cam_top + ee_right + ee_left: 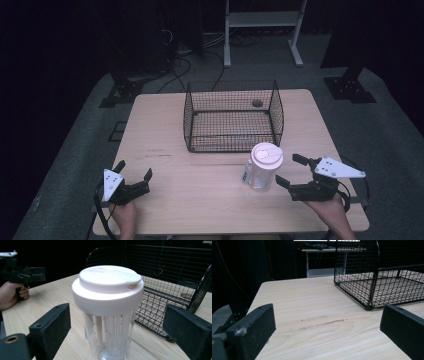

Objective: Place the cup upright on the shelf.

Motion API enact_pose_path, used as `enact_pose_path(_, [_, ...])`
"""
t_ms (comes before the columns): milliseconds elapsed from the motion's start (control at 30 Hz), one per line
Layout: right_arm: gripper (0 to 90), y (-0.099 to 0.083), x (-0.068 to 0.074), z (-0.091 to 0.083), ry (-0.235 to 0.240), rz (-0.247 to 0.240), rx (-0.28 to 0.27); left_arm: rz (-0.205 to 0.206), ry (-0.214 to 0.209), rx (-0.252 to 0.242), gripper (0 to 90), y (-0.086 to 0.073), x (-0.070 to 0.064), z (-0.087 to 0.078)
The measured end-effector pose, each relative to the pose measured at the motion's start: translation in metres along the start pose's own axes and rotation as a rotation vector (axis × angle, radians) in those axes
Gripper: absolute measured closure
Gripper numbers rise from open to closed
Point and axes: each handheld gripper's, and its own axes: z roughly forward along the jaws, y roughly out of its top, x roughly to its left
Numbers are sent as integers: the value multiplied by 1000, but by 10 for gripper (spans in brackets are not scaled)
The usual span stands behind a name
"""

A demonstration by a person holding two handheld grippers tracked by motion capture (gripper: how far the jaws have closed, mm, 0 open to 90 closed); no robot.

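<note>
The jar [263, 167] stands on the table [165, 130], just at five o'clock of the wire basket [232, 116]; the right gripper [292, 171] sits at its three o'clock.

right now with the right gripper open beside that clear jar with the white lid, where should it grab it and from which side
Grip the clear jar on its straight body just under the white lid, coming in level from the right gripper side. The jar stands upright, and the lid overhangs the narrower ribbed body, likely giving a stop against slipping. The open jaws already flank it in the right gripper view. The wire basket stands close behind, so avoid overshooting.
</note>
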Motion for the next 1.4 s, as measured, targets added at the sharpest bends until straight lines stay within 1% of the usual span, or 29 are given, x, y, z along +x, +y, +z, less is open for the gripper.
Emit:
enact_pose_path(133, [69, 2, -4, 6, 7, 6, 8, 2, 0, -1, 0, 0, 0, 0])
enact_pose_path(167, [69, 2, -5, 8, 1, 4, 10, 1, 0, -1, 0, 0, 0, 0])
enact_pose_path(200, [69, 2, -6, 10, 15, 9, 6, 2, -1, -1, 0, 0, 0, 0])
enact_pose_path(267, [69, 3, -6, 11, 14, 7, 6, 3, -1, -1, 0, 0, 0, 0])
enact_pose_path(300, [69, 3, -6, 14, 25, 14, 6, 3, -1, -1, 0, 0, 0, 0])
enact_pose_path(333, [69, 3, -6, 14, 25, 14, 6, 4, -2, -1, 0, 0, 0, 0])
enact_pose_path(367, [46, 3, -7, 17, 31, 17, 13, 4, -2, -2, 0, 0, 0, 0])
enact_pose_path(400, [46, 3, -7, 17, 31, 17, 13, 4, -2, -3, 0, 0, 0, 0])
enact_pose_path(467, [29, 3, -7, 19, 47, 17, 13, 6, -2, -3, 0, 0, -1, 0])
enact_pose_path(667, [20, 6, -6, 27, 51, 12, 20, 6, -3, -3, 0, 0, 0, 0])
enact_pose_path(867, [0, 7, -5, 35, 67, 11, 18, 6, -3, -3, 0, 0, -1, 0])
enact_pose_path(1000, [0, 8, -5, 39, 69, 10, 13, 6, -5, -4, 0, 0, 0, -1])
enact_pose_path(1133, [0, 9, -4, 47, 86, 4, 22, 6, -5, -5, 0, 0, -1, -1])
enact_pose_path(1300, [0, 8, -3, 53, 87, -3, 21, 4, -8, -5, 0, 0, 0, -1])
enact_pose_path(1400, [0, 9, -5, 58, 96, -2, 21, 3, -9, -6, 0, 0, 0, -1])
